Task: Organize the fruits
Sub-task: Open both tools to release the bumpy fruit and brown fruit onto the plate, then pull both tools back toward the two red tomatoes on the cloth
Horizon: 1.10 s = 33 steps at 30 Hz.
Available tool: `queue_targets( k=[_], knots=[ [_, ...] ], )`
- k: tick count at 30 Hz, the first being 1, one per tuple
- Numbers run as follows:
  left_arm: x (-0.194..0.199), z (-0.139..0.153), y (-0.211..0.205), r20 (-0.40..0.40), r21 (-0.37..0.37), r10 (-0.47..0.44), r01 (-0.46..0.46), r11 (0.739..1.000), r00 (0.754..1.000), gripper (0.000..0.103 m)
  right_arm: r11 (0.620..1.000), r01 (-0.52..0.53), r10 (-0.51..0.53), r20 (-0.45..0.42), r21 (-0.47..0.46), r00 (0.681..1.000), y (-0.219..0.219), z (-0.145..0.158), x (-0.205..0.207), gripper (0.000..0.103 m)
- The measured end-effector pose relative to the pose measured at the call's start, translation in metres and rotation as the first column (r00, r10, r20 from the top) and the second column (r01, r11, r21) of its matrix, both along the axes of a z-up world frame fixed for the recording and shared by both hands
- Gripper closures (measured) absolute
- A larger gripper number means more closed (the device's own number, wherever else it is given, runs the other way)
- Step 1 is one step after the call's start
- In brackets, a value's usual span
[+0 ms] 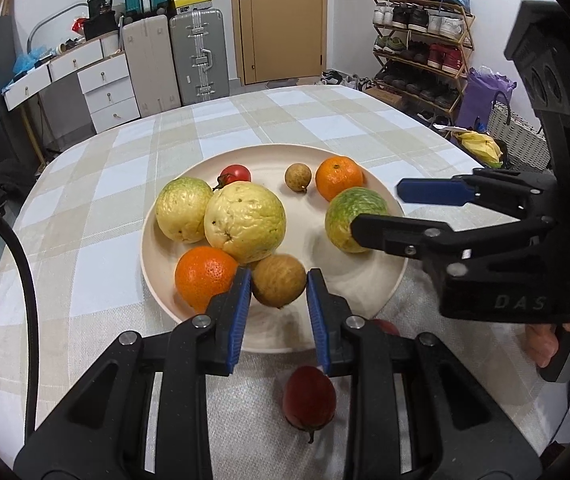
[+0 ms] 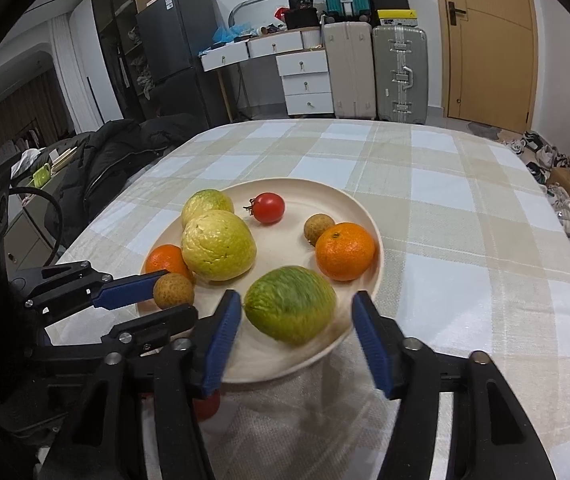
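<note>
A round cream plate [image 1: 365, 284] is sitting on the checked cloth of the worktop [image 1: 97, 208], and everything else is arranged around it. The left gripper [image 1: 279, 292] is reaching over the plate's near rim, its blue pads clamped on a small brown longan [image 1: 277, 284]. Right behind that longan, an orange [image 1: 201, 276] and a large pale yellow guava [image 1: 245, 220] are crowding in, with a second yellow guava [image 1: 181, 208] pressed against the large one. Toward the plate's far side a cherry tomato [image 1: 237, 174], another longan [image 1: 297, 177] and a second orange [image 1: 339, 178] are lying apart from one another.

The right gripper [image 2: 297, 316] is hanging over the plate's right part with its jaws apart; a green-and-yellow guava [image 2: 289, 304] is lying on the plate between the pads, and neither pad is touching it. It looks blurred in the right wrist view.

Off the plate, just before its near rim, a red strawberry-like fruit [image 1: 309, 396] is lying on the cloth under the left gripper, and another red fruit [image 1: 385, 326] is peeking out beside the rim, mostly hidden by the gripper's finger.
</note>
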<state>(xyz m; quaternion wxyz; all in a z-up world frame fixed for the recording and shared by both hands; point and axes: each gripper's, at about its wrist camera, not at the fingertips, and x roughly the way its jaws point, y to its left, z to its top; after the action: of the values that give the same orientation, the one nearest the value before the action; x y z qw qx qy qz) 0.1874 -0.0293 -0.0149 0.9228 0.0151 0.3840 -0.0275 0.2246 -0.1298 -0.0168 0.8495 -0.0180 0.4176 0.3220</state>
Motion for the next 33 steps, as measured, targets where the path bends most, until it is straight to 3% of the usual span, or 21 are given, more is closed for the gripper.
queue_targets(
  k=[3, 7, 10, 16, 20, 33],
  knots=[
    [-0.007, 0.002, 0.004, 0.004, -0.017, 0.005, -0.005, 1.000, 1.000, 0.070, 0.999, 0.035, -0.035, 0.003, 0.025, 0.999, -0.011, 0.004, -0.004, 0.022],
    [-0.018, 0.007, 0.010, 0.027, -0.023, 0.034, -0.033, 0.999, 0.999, 0.036, 0.995, 0.077, -0.077, -0.005, 0.064, 0.997, -0.027, 0.007, -0.009, 0.011],
    [-0.029, 0.012, 0.018, 0.064, -0.041, 0.058, -0.055, 0.998, 0.996, 0.022, 0.991, 0.106, -0.105, -0.011, 0.077, 0.994, -0.035, 0.009, -0.015, 0.001],
    [-0.045, 0.018, 0.034, 0.079, -0.085, 0.116, -0.109, 0.990, 0.990, 0.016, 0.995, 0.077, -0.078, 0.004, 0.061, 0.997, -0.035, 0.014, -0.032, 0.000],
    [-0.060, 0.022, 0.040, 0.097, -0.101, 0.139, -0.129, 0.987, 0.986, 0.001, 0.998, 0.044, -0.045, 0.015, 0.044, 0.999, -0.029, 0.017, -0.044, 0.000],
    [-0.088, 0.014, 0.033, 0.079, -0.047, 0.125, -0.122, 0.991, 0.989, 0.001, 0.999, 0.015, -0.016, -0.023, -0.031, 1.000, -0.015, 0.005, -0.059, 0.000]
  ],
)
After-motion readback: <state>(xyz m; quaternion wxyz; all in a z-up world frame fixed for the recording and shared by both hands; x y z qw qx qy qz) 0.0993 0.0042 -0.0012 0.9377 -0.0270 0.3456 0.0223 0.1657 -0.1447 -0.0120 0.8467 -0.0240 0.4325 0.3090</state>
